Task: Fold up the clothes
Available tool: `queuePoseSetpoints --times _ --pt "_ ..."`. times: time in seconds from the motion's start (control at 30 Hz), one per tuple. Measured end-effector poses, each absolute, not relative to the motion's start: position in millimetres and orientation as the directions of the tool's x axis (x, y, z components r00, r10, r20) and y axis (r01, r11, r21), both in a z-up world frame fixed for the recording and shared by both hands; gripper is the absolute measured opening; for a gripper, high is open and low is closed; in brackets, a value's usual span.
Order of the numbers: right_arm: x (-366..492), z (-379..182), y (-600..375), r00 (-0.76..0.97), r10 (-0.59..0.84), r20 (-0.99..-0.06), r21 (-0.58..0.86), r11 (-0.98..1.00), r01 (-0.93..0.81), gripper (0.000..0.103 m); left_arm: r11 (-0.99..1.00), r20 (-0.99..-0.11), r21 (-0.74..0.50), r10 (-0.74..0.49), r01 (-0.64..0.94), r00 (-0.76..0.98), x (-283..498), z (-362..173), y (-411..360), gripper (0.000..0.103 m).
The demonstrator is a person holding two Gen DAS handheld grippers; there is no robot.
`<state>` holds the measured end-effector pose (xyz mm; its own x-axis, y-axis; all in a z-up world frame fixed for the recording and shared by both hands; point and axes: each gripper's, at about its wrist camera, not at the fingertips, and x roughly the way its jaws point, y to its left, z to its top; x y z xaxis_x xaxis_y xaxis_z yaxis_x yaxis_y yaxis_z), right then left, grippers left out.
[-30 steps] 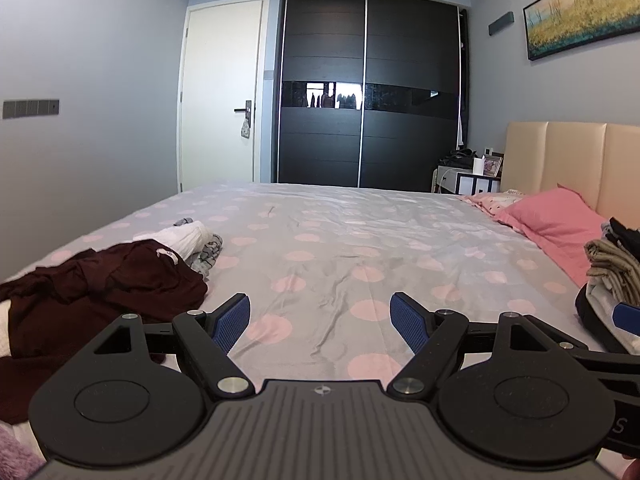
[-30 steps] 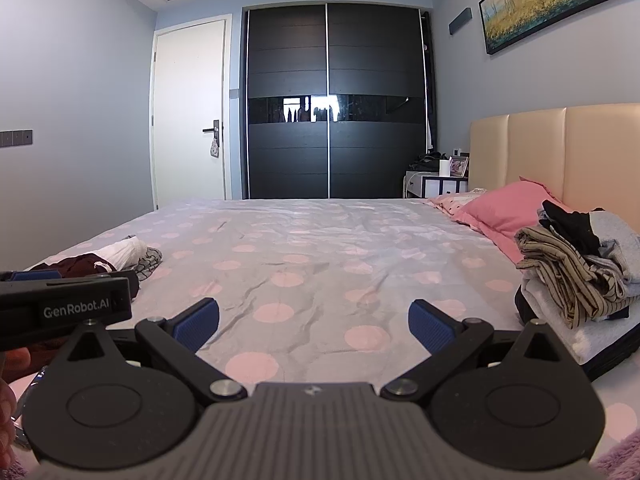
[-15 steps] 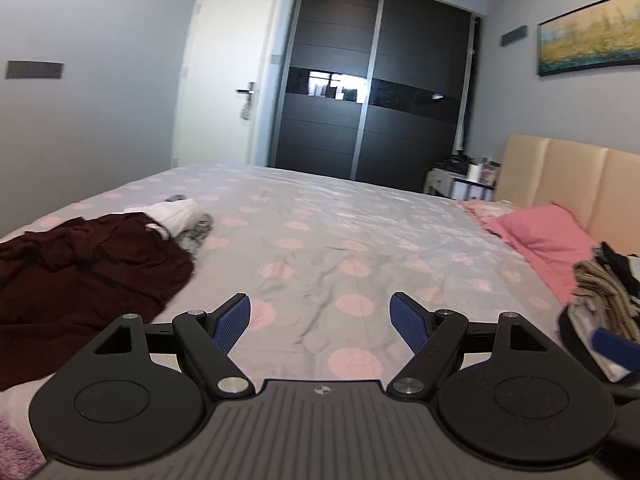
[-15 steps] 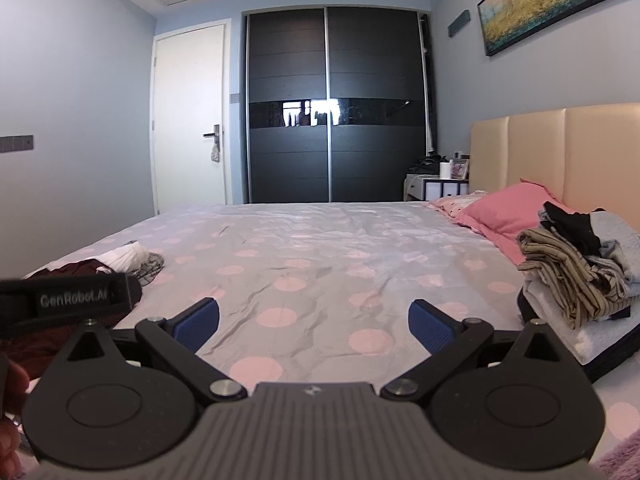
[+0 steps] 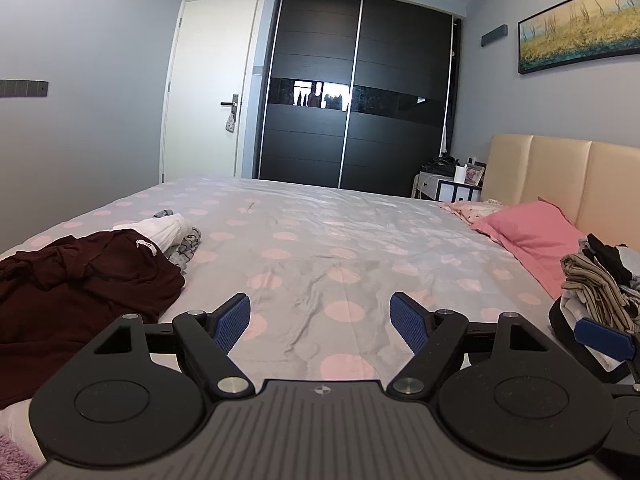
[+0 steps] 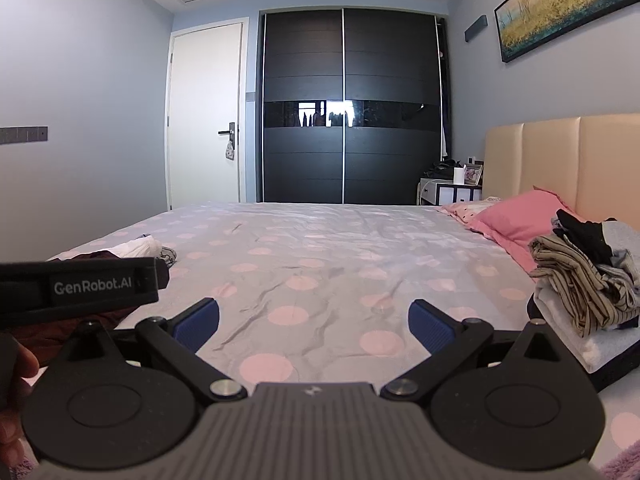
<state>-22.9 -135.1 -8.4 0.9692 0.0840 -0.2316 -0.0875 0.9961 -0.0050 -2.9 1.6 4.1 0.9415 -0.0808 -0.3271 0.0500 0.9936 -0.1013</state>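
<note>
Both grippers spread wide, holding nothing: left gripper [image 5: 320, 322] and right gripper [image 6: 314, 326] hover over the polka-dot bedsheet [image 5: 332, 248]. Maroon garment [image 5: 80, 276] lies crumpled at the bed's left; folded stack [image 6: 588, 280] sits right, near the pink pillow [image 6: 520, 220].
</note>
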Motion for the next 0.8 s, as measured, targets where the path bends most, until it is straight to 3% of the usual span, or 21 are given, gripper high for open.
queuePoseSetpoints --times 0.8 --pt "-26.0 -3.2 -141.0 0.966 0.089 -0.241 0.005 0.996 -0.091 0.102 0.994 -0.365 -0.105 -0.068 0.031 0.929 0.3 1.2 10.4 0.077"
